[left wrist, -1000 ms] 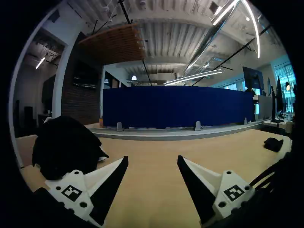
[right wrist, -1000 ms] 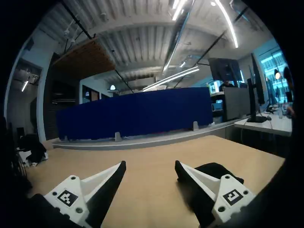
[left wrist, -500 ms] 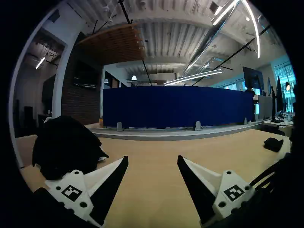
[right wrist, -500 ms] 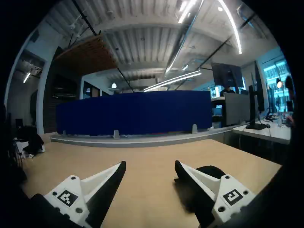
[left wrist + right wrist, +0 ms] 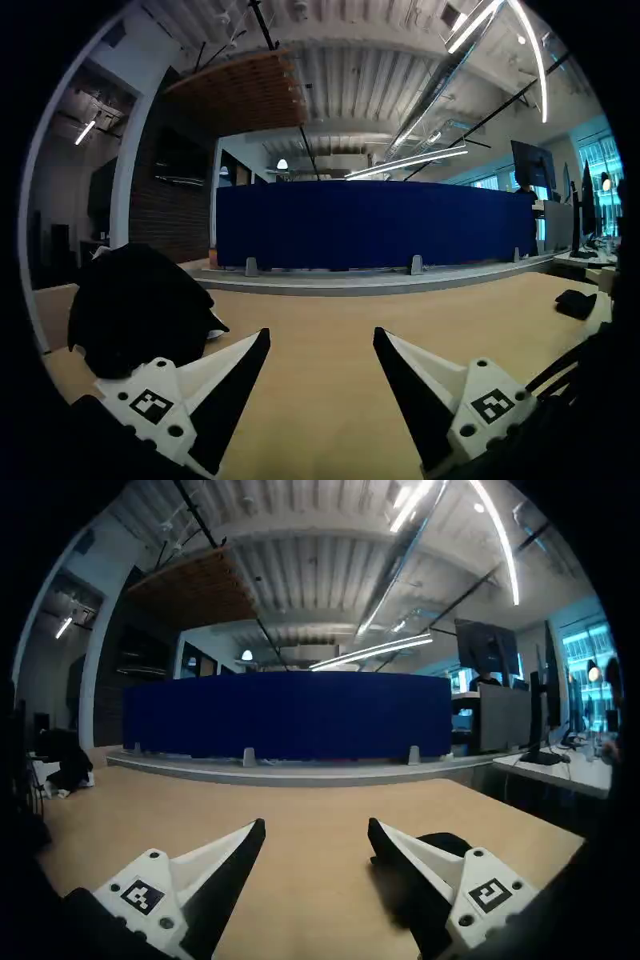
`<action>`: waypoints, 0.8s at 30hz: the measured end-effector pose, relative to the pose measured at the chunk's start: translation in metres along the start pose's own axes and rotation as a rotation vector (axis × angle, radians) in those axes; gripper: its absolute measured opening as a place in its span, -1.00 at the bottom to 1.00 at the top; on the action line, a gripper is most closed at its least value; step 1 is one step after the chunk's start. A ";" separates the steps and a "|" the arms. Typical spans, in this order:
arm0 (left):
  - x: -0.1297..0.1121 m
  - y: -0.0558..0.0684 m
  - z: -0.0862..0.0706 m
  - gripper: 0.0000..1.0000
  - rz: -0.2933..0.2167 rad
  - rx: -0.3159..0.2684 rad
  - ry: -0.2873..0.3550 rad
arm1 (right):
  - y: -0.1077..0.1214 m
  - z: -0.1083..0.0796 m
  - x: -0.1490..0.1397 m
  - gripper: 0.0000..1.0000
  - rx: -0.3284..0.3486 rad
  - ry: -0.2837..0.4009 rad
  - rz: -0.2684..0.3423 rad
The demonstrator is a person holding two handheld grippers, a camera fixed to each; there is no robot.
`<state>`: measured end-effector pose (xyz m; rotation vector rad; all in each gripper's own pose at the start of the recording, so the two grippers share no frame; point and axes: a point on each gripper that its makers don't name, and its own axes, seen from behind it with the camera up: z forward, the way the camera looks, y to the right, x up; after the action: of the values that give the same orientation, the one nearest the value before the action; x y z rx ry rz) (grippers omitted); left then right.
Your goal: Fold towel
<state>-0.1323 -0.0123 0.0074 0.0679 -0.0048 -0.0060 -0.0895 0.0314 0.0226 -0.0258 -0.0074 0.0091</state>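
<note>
A small dark cloth bundle (image 5: 445, 844), possibly the towel, lies on the light wooden table (image 5: 312, 804) just behind the right finger of my right gripper (image 5: 316, 822). That gripper is open and holds nothing. In the left gripper view the same small bundle (image 5: 576, 303) sits far off at the right edge of the table (image 5: 336, 316). My left gripper (image 5: 320, 331) hovers low over the table, open and empty. A larger black heap (image 5: 136, 308) of cloth or a bag rests left of its left finger.
A long blue partition (image 5: 372, 224) runs along the far side of the table. The black heap (image 5: 68, 768) also appears far left in the right gripper view. A neighbouring desk with monitors (image 5: 544, 756) stands at the right.
The right gripper view has turned and levelled a little, so the partition and table edge now look straighter. The left gripper has not moved.
</note>
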 end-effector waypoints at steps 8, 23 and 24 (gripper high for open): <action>0.000 0.000 0.001 0.91 0.000 0.000 0.000 | 0.003 0.001 -0.001 0.99 -0.004 -0.001 -0.001; 0.000 0.000 0.003 0.92 0.000 0.000 0.000 | 0.003 0.002 -0.004 0.99 -0.004 -0.001 -0.001; 0.000 0.000 0.003 0.92 0.000 0.000 0.000 | 0.002 0.002 -0.004 0.99 -0.004 -0.001 -0.001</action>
<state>-0.1322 -0.0121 0.0107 0.0679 -0.0045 -0.0060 -0.0938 0.0339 0.0246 -0.0297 -0.0080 0.0076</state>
